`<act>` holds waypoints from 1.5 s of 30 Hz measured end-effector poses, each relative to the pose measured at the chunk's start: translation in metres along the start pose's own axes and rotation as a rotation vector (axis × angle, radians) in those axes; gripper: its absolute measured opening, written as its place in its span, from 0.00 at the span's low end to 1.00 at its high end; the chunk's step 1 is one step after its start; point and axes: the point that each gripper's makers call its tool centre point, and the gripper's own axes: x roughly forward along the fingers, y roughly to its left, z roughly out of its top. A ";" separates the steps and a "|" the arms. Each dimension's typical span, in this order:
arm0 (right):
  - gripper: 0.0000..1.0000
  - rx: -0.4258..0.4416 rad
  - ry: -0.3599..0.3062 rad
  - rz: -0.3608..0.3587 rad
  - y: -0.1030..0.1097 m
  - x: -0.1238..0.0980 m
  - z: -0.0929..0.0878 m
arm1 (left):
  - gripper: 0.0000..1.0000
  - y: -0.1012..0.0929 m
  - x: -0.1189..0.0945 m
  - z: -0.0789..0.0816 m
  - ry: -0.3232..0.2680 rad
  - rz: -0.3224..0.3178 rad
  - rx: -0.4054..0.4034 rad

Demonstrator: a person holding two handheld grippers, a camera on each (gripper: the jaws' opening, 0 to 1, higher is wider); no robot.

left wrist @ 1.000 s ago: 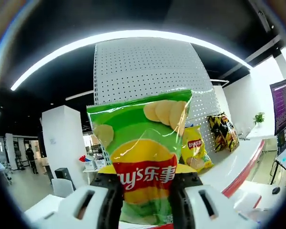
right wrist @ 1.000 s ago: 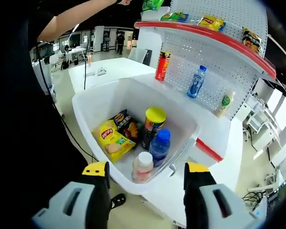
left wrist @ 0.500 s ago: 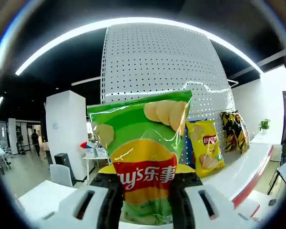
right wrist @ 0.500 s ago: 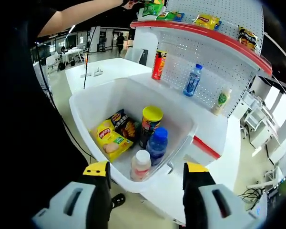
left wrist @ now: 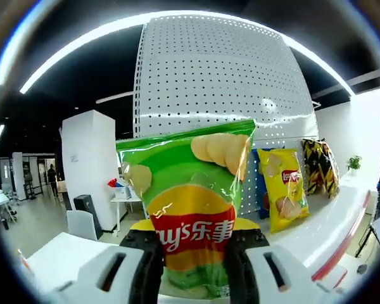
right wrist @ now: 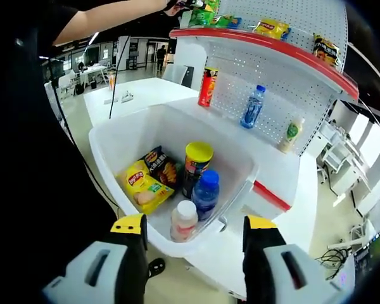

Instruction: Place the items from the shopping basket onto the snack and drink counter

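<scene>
In the left gripper view, the left gripper [left wrist: 193, 250] has both jaws closed against the lower part of a green chip bag [left wrist: 189, 209], which stands upright at the centre. Behind it rises a white perforated back panel [left wrist: 221, 82]. At 3 o'clock a yellow chip bag [left wrist: 285, 196] leans against that panel, and a black-and-yellow bag [left wrist: 322, 168] stands just beyond it, both on a white shelf with a red edge [left wrist: 332, 221]. At 9 o'clock stands a white pillar [left wrist: 85, 171].

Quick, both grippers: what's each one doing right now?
Left gripper: closed on the green chip bag.
Right gripper: open, holding nothing, above the white basket.
</scene>
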 end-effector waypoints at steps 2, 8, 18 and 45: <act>0.60 0.003 0.001 -0.003 -0.001 0.000 0.000 | 0.38 -0.001 0.003 -0.004 0.010 -0.006 -0.023; 0.60 0.011 0.001 -0.014 -0.002 0.000 -0.001 | 0.38 0.003 0.010 -0.020 0.061 0.027 0.023; 0.60 0.021 0.011 -0.030 -0.004 -0.002 -0.004 | 0.38 0.007 0.021 -0.027 0.093 0.023 0.012; 0.61 0.050 0.015 -0.050 -0.002 -0.009 -0.014 | 0.39 0.015 0.039 -0.037 0.164 0.037 -0.007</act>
